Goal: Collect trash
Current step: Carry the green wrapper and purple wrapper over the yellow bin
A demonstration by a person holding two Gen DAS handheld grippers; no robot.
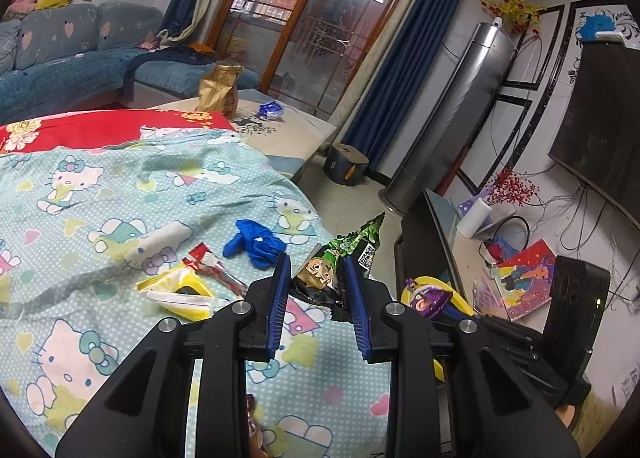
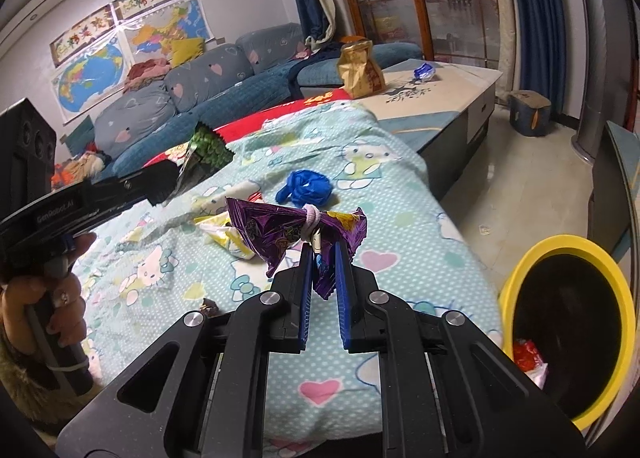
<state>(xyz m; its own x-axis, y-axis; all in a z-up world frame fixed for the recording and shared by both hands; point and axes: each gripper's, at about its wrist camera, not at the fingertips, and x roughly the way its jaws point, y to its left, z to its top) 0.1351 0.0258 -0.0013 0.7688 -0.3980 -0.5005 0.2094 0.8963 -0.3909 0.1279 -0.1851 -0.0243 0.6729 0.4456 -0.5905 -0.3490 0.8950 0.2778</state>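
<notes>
The right gripper point(image 2: 324, 258) is seen clenched on a purple wrapper point(image 2: 280, 232), whose gathered waist is bound with a pale band and whose two crinkled ends flare out sideways, so that its long axis lies across the jaws and roughly level. The wrapper is held clear above the cartoon-print cloth point(image 2: 384, 194). The yellow-rimmed bin point(image 2: 520, 270) is taken as the landmark: it stands on the floor just beside the cloth's near edge, to the right of and below the right gripper, its dark mouth turned up and open, with a red scrap already lying inside. The left gripper point(image 1: 316, 278) is seen grasping a green snack packet point(image 1: 340, 262), whose pointed end sticks up beyond the blue pads, its long axis running upward and away. In the left wrist view only a part of the bin's yellow rim shows, to the right of that gripper and behind the purple wrapper. The right hand is judged the nearer to the bin, so a short carry rightward and downward would seem to be called for first. Farther from the bin, a blue crumpled bag point(image 2: 306, 186) and a yellow wrapper point(image 1: 180, 290) are left lying on the cloth.
</notes>
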